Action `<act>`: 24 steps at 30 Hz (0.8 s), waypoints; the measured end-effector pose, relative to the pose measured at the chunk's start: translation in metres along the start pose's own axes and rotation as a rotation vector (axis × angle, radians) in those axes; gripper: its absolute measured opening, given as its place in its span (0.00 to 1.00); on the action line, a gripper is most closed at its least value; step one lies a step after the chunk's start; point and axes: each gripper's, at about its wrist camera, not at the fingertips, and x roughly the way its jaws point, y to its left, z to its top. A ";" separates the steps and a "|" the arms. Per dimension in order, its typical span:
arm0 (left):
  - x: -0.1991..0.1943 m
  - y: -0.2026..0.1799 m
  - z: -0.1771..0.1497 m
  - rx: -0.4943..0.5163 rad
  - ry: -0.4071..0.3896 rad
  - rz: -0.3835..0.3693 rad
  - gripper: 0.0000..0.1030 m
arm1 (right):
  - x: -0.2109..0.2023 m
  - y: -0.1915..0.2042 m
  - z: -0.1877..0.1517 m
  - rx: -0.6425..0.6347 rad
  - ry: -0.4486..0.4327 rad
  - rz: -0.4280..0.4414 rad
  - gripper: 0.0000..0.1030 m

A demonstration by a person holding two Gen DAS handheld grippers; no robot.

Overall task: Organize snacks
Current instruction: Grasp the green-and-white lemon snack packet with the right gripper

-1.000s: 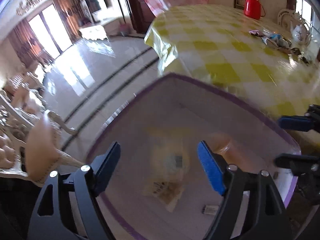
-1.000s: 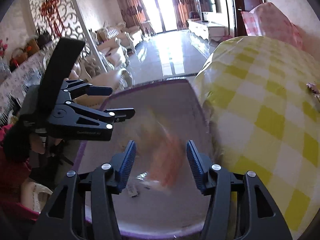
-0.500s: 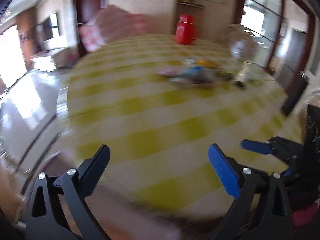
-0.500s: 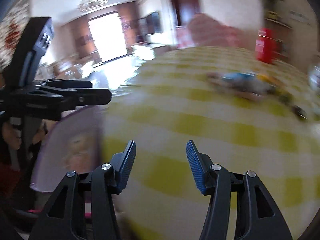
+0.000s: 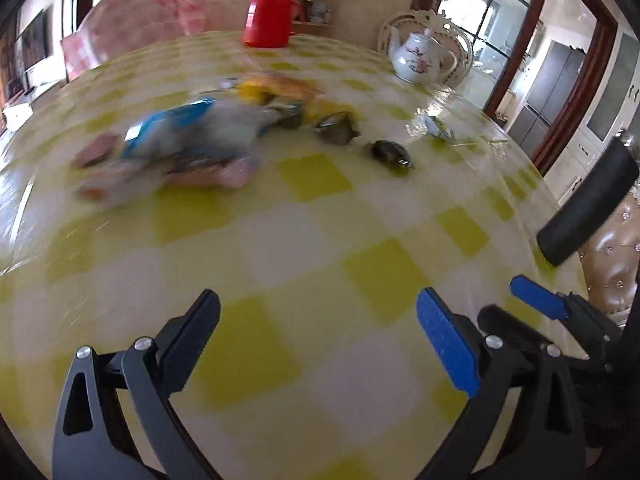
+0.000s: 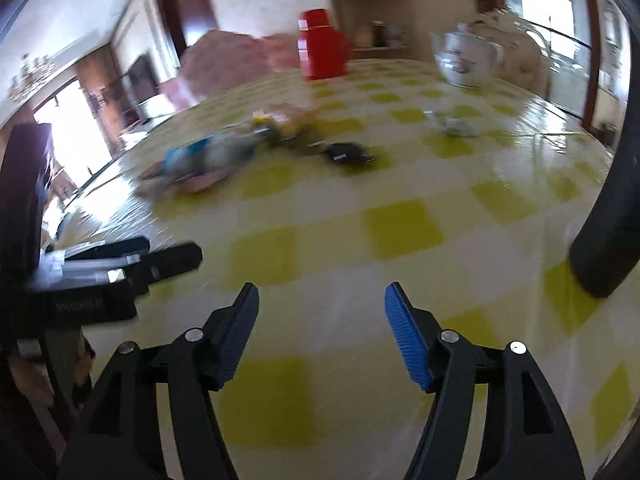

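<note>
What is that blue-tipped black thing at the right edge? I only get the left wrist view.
Observer: That is the right tool. Its own camera shows both fingers apart, having just opened wider, with only the checked tablecloth between them.
Operator: Does that camera see my tool too?
Observer: Yes, the left tool shows side-on at that picture's left edge. Its jaws have just been opening, and nothing is in them.
Operator: Anything beyond it?
Observer: A bright sunlit doorway, off past the table's left side.
</note>
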 end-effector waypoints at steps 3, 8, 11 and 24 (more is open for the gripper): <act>0.033 -0.016 0.024 -0.005 -0.003 0.009 0.96 | 0.014 -0.034 0.021 0.055 0.003 -0.053 0.64; 0.067 -0.020 0.059 -0.056 -0.013 -0.013 0.96 | 0.056 -0.080 0.083 0.198 -0.023 -0.139 0.64; 0.078 -0.022 0.066 -0.050 -0.011 -0.025 0.97 | 0.082 -0.102 0.115 0.237 -0.032 -0.173 0.66; 0.077 -0.023 0.061 -0.010 0.004 -0.094 0.98 | 0.165 -0.124 0.176 0.056 0.058 -0.315 0.70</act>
